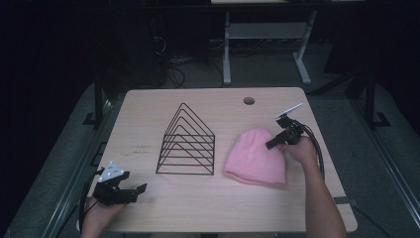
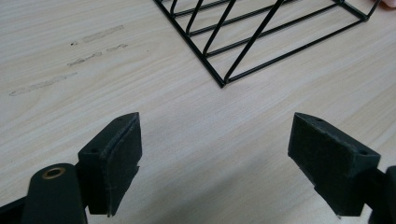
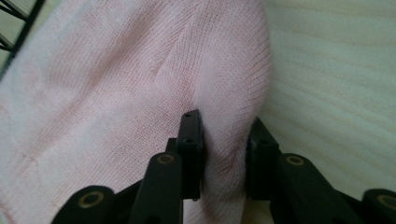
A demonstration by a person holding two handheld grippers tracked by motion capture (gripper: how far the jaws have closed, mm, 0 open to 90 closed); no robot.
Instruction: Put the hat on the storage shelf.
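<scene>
My right hand-held gripper (image 3: pixel 223 154) pinches the right edge of the soft pink knitted hat (image 1: pixel 256 157) lying on the bench (image 1: pixel 208 208), just right of the black wire rack (image 1: pixel 187 143), while my left hand-held gripper (image 2: pixel 229 158) waits spread, well apart.

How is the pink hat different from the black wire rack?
The pink hat is soft knit and lies flat; the black wire rack is see-through wire and stands as a triangle. The right hand-held gripper pinches the hat's edge; nothing holds the rack. Both rest on the wooden table.
</scene>
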